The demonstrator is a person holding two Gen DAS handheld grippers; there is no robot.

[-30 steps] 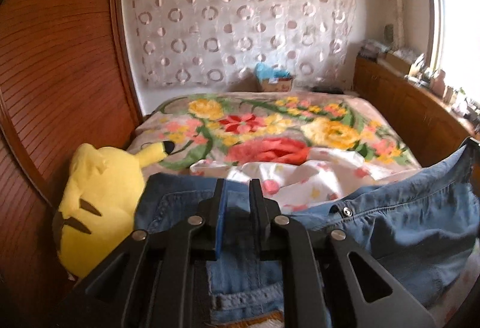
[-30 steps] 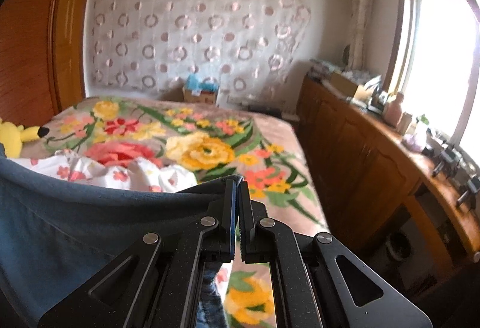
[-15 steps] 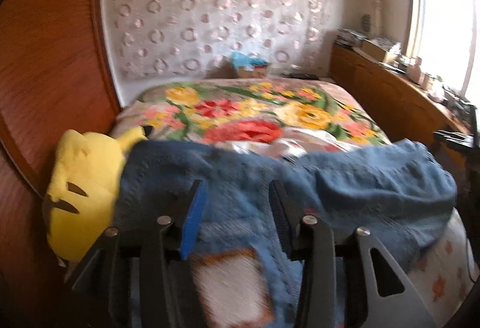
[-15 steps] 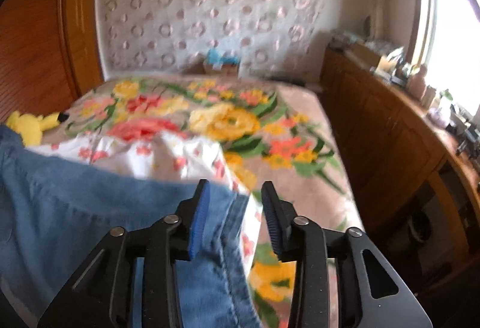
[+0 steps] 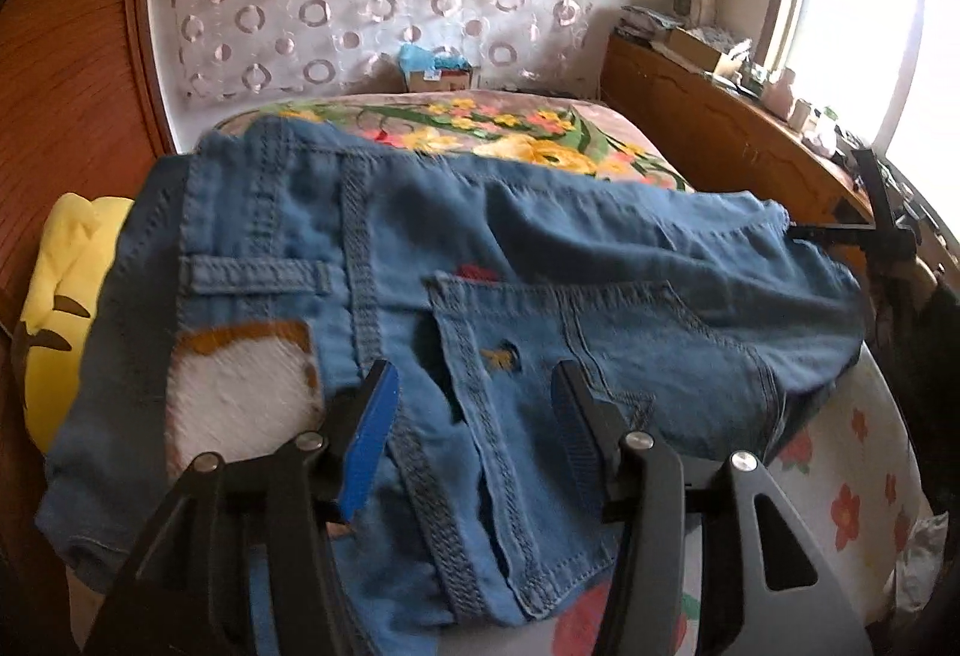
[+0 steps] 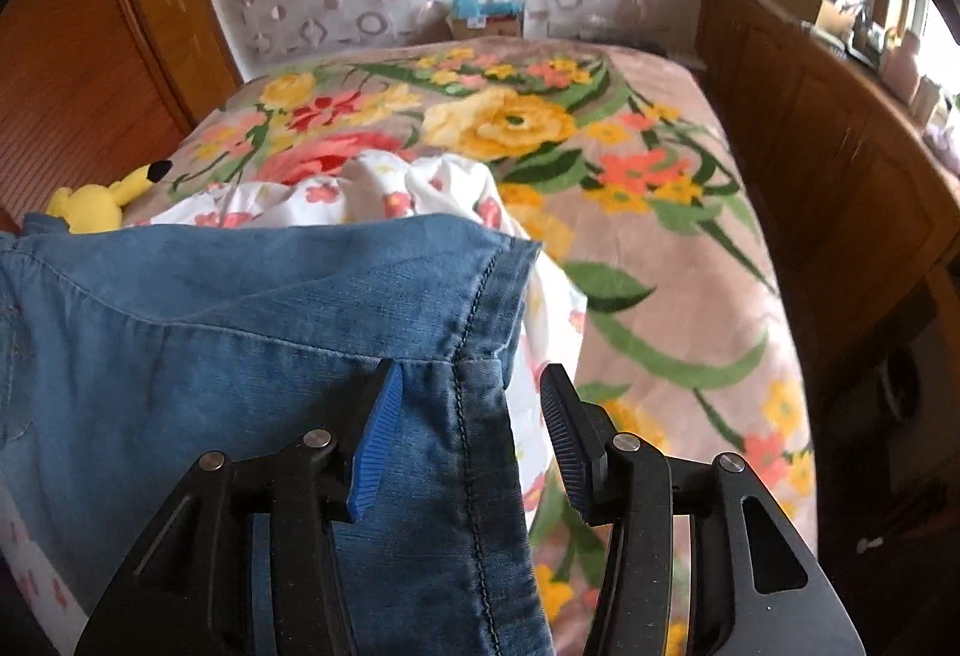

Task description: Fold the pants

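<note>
Blue denim pants (image 5: 540, 260) lie spread across the near end of the bed, back pocket and waistband patch facing up. My left gripper (image 5: 474, 386) is open just above the waistband area, holding nothing. In the right wrist view the pants' hem end (image 6: 270, 332) lies folded over, with a stitched edge running between my fingers. My right gripper (image 6: 465, 392) is open over that edge, holding nothing. The right gripper also shows at the far right of the left wrist view (image 5: 864, 230).
A yellow plush toy (image 5: 54, 308) lies at the left by the wooden headboard (image 5: 66, 74). A white floral sheet (image 6: 420, 188) is bunched under the pants on the flowered bedspread (image 6: 630, 176). A wooden cabinet (image 6: 828, 128) runs along the right, with a cardboard box (image 5: 435, 71) beyond the bed.
Both grippers opened and let go of the pants. The pants dropped from hanging between the grippers and now lie spread on the bed.
</note>
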